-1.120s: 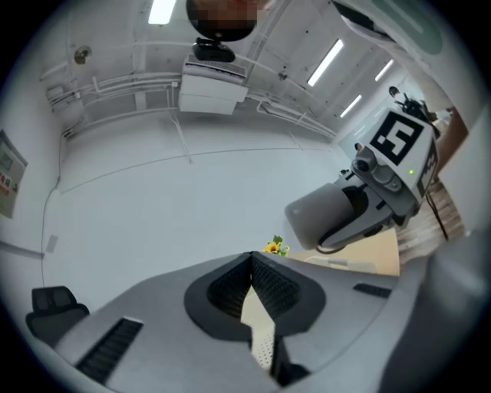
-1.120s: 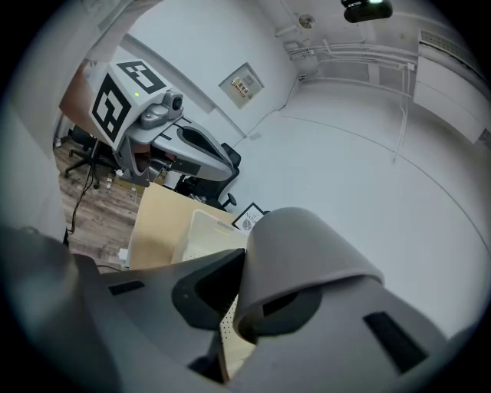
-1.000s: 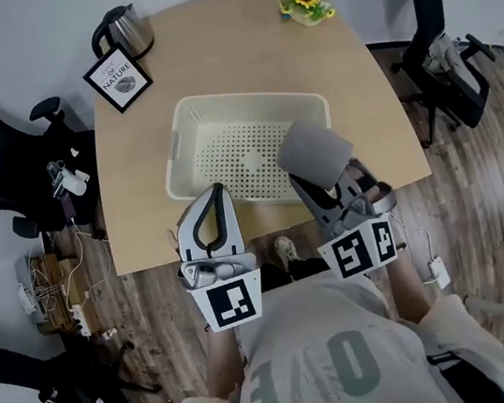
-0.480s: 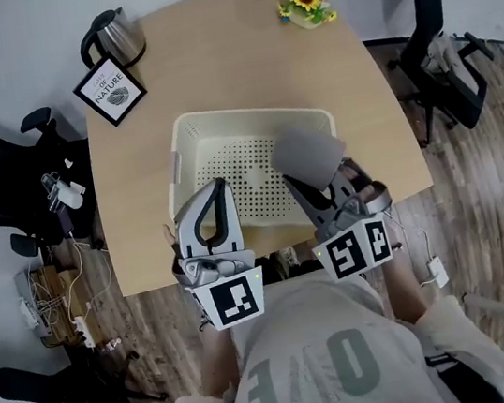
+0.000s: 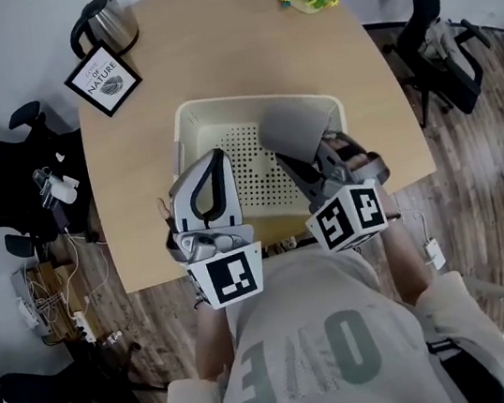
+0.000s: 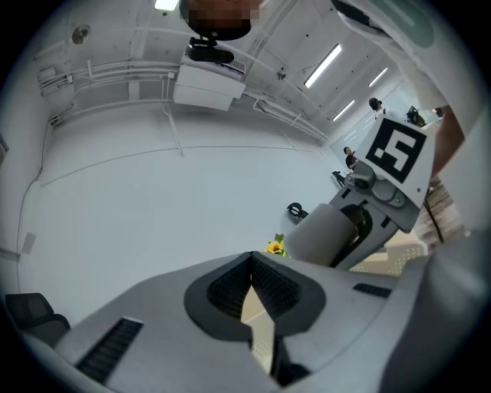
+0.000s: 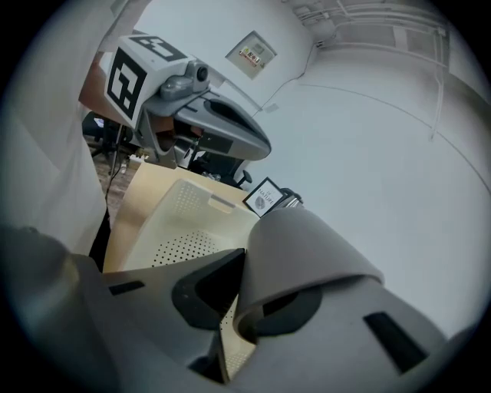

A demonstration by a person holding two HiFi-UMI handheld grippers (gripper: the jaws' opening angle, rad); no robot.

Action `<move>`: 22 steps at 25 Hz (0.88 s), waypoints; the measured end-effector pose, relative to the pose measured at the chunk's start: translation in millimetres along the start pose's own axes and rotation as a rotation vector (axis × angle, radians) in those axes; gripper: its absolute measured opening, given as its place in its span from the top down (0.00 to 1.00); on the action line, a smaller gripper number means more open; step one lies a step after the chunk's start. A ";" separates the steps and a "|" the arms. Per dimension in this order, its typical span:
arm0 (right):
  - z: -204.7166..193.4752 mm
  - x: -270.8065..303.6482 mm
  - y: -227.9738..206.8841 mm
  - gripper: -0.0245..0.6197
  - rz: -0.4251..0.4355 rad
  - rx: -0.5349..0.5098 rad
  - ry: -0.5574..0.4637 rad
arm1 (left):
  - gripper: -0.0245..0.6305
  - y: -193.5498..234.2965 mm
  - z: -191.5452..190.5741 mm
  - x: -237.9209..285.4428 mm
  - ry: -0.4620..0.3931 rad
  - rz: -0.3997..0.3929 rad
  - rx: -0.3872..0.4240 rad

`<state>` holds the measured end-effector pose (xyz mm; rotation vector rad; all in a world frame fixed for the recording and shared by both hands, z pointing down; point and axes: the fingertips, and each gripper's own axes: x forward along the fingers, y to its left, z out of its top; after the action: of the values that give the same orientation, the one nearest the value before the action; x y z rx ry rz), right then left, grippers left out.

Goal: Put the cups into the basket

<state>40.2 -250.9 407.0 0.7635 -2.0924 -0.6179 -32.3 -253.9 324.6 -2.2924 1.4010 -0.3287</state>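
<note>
Head view shows cup [image 5: 296, 132] above basket [image 5: 218, 106], near its right rim.

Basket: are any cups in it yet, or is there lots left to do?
Nothing done yet: the cream perforated plastic basket shows no cups. In hand: the right gripper grips a grey cup over it. Left: lower and release it. The left gripper is shut, empty.

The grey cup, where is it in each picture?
Head view: the grey cup is right of middle, gripped by the right gripper.
Left gripper view: the cup is right of middle, low down.
Right gripper view: the cup is in the middle, between the jaws.
Shared landmark: the cream basket is beside the cup in all three.
</note>
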 end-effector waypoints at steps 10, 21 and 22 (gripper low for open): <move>-21.8 56.4 56.6 0.91 0.272 -0.088 0.166 | 0.95 6.8 -29.4 1.3 0.007 -0.023 -0.023; -61.0 85.8 100.9 0.91 0.624 -0.235 0.381 | 0.95 20.8 -49.4 8.0 0.060 -0.027 -0.023; -64.3 87.3 103.0 0.91 0.637 -0.254 0.396 | 0.95 19.9 -51.8 7.2 0.065 -0.027 -0.027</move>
<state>18.4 -250.3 555.0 0.0433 -1.7068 -0.3291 -66.0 -280.4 360.4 -2.3440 1.4145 -0.3984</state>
